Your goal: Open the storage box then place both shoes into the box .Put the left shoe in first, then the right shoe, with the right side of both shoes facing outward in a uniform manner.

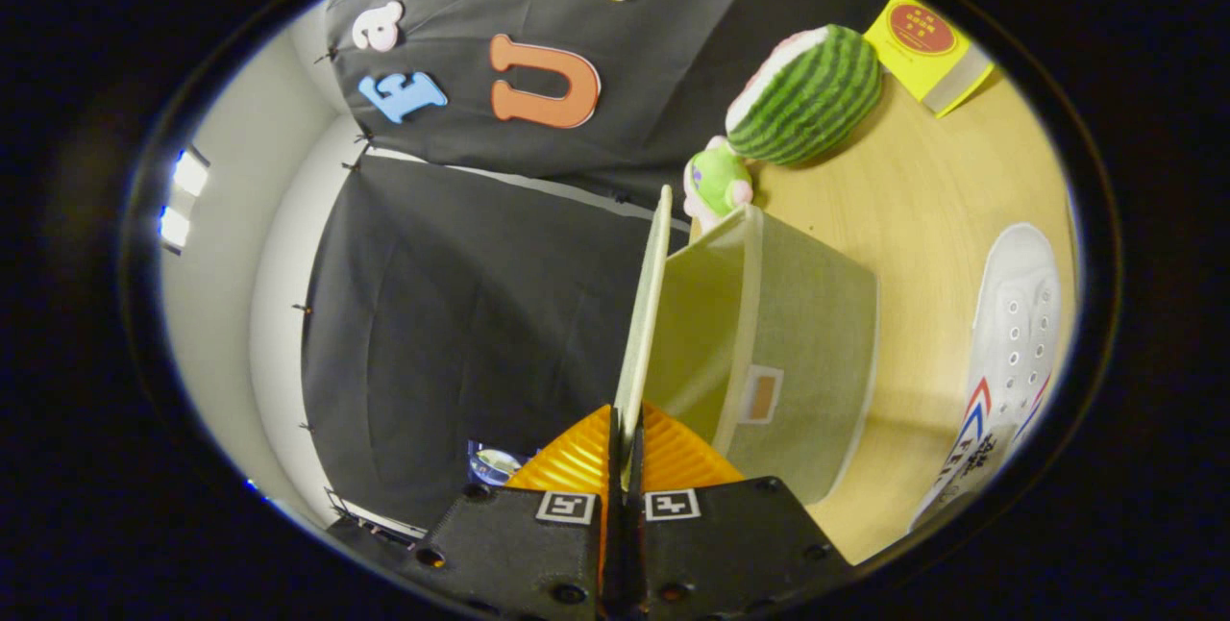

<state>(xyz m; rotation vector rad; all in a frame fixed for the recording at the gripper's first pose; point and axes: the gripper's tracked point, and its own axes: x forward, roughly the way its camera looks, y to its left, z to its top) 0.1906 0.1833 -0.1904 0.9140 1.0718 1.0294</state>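
My gripper [627, 453] is shut on the thin edge of the storage box's lid [646, 313], which stands edge-on straight ahead of the fingers, lifted away from the box. The pale green fabric storage box [798, 352] sits just beyond the fingers on the wooden table [922, 198], its mouth open beside the raised lid. A white canvas shoe [1014, 342] with red and blue stripes lies on the table past the box. The view is rolled sideways, so the table appears upright.
A watermelon-shaped plush [807, 94] and a small green and pink toy [719, 181] lie behind the box. A yellow carton [927, 49] stands at the table's far corner. Black cloth walls the booth's other side.
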